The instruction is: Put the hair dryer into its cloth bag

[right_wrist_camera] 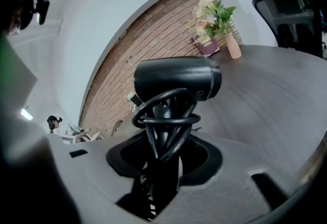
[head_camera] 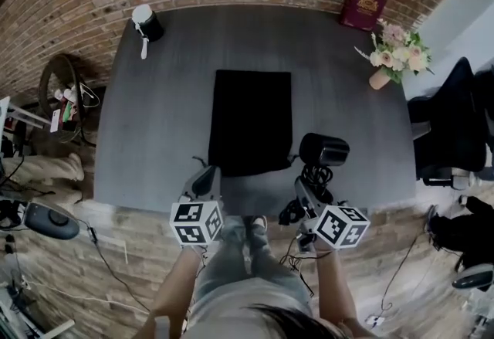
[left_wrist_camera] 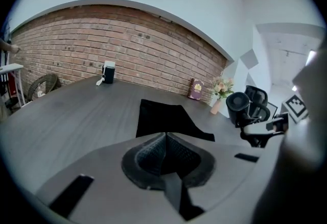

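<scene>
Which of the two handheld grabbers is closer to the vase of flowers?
Right. The right gripper, holding the hair dryer, is on the same side as the flowers; the left gripper lies beyond the cloth bag.

Hair dryer (right_wrist_camera: 176, 79) handle behind its coiled cord (right_wrist_camera: 168, 120); near edge of the cloth bag (left_wrist_camera: 159, 118) behind the left hand-held gripper (left_wrist_camera: 164, 139).

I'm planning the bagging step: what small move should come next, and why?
Probably open the left gripper and take the near edge of the cloth bag. That gripper's jaws are together and empty, the bag lies flat on the table, and the right gripper holds the hair dryer.
</scene>
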A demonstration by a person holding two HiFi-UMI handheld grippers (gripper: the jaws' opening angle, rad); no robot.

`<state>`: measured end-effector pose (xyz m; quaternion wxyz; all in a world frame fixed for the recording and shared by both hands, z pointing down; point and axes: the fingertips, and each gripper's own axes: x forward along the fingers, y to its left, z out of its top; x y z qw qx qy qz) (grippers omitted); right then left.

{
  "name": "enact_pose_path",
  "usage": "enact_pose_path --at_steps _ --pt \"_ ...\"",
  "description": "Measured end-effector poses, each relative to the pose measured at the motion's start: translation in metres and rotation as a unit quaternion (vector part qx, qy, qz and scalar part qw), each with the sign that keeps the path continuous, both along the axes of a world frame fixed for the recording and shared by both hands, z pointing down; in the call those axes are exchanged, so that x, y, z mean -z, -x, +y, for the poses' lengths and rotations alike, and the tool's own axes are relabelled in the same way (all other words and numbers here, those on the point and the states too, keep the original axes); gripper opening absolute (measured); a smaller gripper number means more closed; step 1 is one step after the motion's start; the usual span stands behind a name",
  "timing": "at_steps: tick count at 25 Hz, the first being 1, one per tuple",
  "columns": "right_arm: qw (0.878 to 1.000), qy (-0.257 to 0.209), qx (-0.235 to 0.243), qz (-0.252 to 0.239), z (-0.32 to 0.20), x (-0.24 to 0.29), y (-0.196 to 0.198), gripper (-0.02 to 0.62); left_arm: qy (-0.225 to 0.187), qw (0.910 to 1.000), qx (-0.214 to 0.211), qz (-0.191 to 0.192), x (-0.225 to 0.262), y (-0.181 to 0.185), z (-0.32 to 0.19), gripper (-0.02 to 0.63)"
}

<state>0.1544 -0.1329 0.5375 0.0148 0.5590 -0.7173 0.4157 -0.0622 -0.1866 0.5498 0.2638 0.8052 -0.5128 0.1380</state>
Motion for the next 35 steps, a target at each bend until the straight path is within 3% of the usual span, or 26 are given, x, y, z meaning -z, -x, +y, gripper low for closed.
enact_pose_path --at_steps 7,12,17,20,23,28,32,35 --pt "1.0 0.014 0.008 -0.004 0.011 -0.018 -0.004 0.155 0.01 0.9998 -0.001 -0.015 -0.019 -0.003 0.012 0.008" --pt "1.0 0.016 0.01 -0.007 0.011 -0.021 -0.005 0.155 0.008 0.9993 -0.025 -0.028 -0.019 -0.006 0.013 0.008" --pt "1.0 0.019 0.008 -0.011 0.012 -0.023 -0.003 0.155 0.008 0.995 -0.08 -0.058 -0.021 -0.01 0.015 0.015" --pt "1.0 0.021 0.003 -0.013 0.013 -0.026 -0.003 0.156 0.006 0.9875 -0.127 -0.093 -0.026 -0.012 0.017 0.103" --pt "1.0 0.024 -0.003 -0.014 0.015 -0.028 -0.003 0.155 0.0 0.9716 -0.187 -0.145 -0.036 -0.013 0.021 0.114" --pt "0.999 0.03 -0.012 -0.012 0.017 -0.031 -0.003 0.156 -0.021 0.9251 -0.3 -0.232 -0.049 -0.017 0.024 0.164" --pt "0.999 0.032 -0.019 -0.01 0.018 -0.032 -0.003 0.155 -0.042 0.8896 -0.357 -0.281 -0.059 -0.022 0.02 0.17" --pt "0.999 0.033 -0.026 -0.01 0.02 -0.033 -0.002 0.156 -0.049 0.8773 -0.376 -0.295 -0.065 -0.025 0.017 0.169"
